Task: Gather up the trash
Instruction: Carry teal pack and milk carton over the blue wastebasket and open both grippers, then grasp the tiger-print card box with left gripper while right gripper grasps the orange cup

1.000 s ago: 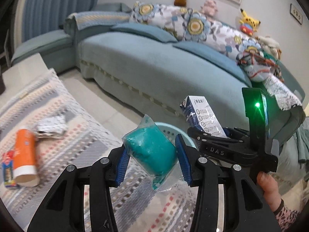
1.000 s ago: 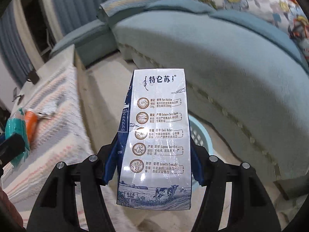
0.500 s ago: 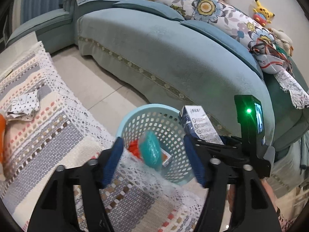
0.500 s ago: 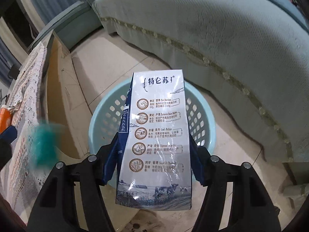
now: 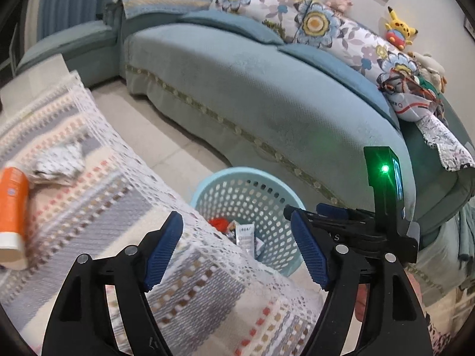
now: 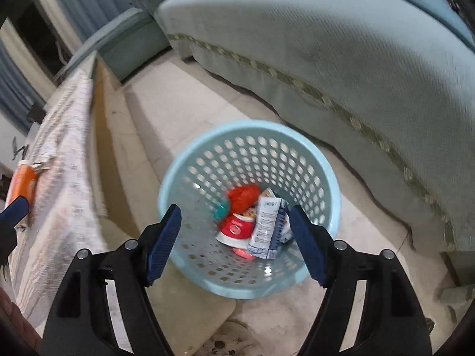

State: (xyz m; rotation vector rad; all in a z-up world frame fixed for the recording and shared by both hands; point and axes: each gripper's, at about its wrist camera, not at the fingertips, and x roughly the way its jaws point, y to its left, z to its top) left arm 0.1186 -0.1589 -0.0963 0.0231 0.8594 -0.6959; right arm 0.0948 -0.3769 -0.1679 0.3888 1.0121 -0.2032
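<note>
The right gripper (image 6: 234, 244) hangs over the basket with its blue-padded fingers (image 6: 164, 241) spread wide and nothing between them. Straight below, inside the pale blue perforated laundry-style basket (image 6: 190, 160), lies the milk carton (image 6: 265, 228), tipped on its side against a red-and-white cup (image 6: 236, 228), with a crumpled red wrapper (image 6: 243, 195) behind them and a bit of teal packet (image 6: 221, 210) at the cup's left. The basket stands on the tiled floor (image 6: 178, 95) between the sofa (image 6: 326, 44) and the low table's edge.

The left gripper (image 5: 236, 249) is held over the corner of the tabletop (image 5: 89, 195), fingers (image 5: 163, 244) likewise wide apart and empty. Beyond its tips the same basket (image 5: 225, 178) shows just past the lace-edged striped cloth, with the carton (image 5: 246, 233) and red wrapper (image 5: 218, 222) visible at its bottom. The right gripper (image 5: 335, 222) pokes in from the right, a green light glowing on it. Farther left on the cloth lie an orange tube (image 5: 12, 210) on its side and, just beside it, a crumpled spotted wrapper (image 5: 61, 163). Plush toys (image 5: 399, 26) sit along the sofa back (image 5: 297, 20).
</note>
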